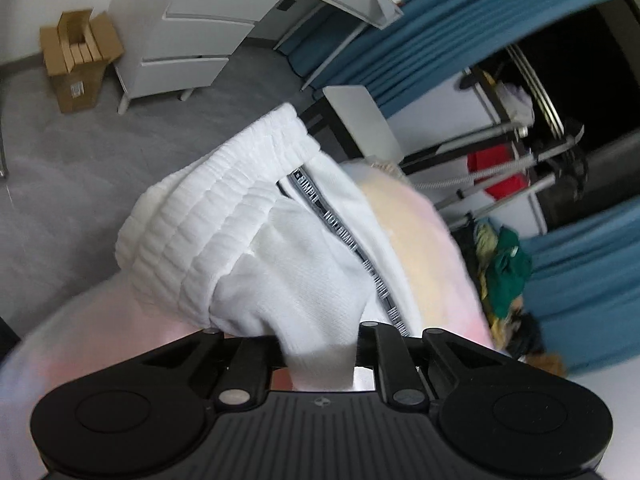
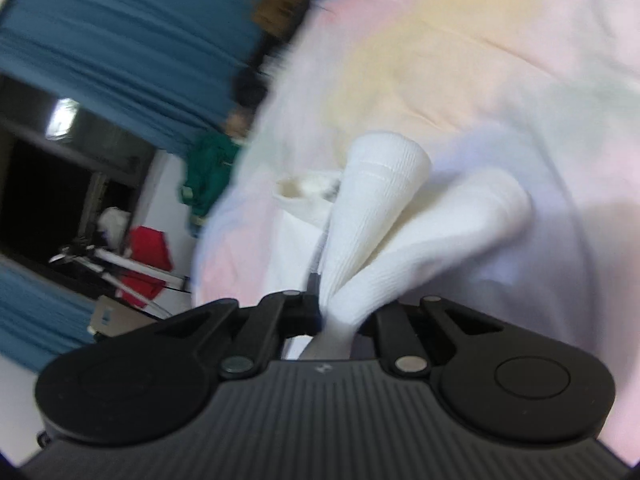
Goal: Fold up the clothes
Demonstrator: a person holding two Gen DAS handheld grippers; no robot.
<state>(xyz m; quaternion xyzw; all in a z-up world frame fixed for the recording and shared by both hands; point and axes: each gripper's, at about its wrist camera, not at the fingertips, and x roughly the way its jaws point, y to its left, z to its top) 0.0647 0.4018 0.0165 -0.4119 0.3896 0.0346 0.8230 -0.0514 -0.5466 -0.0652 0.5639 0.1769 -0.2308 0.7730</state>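
Left tool pinches a corner of the white ribbed knit garment with a black lettered side stripe, elastic waistband end bunched above the jaws. Right tool is clamped on the same white garment at its other end, two tube-like cuffs fanning out. Garment hangs off both tools over a pastel tie-dye sheet; blurry. Judgement: early, garment only picked up, no fold visible. Left to do: spread flat, fold, stack. Heap of other clothes apparently waiting.

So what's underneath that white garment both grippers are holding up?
A pastel tie-dye sheet spreads beneath the white garment, pinched by the left gripper and right gripper. Whatever the sheet covers is hidden.
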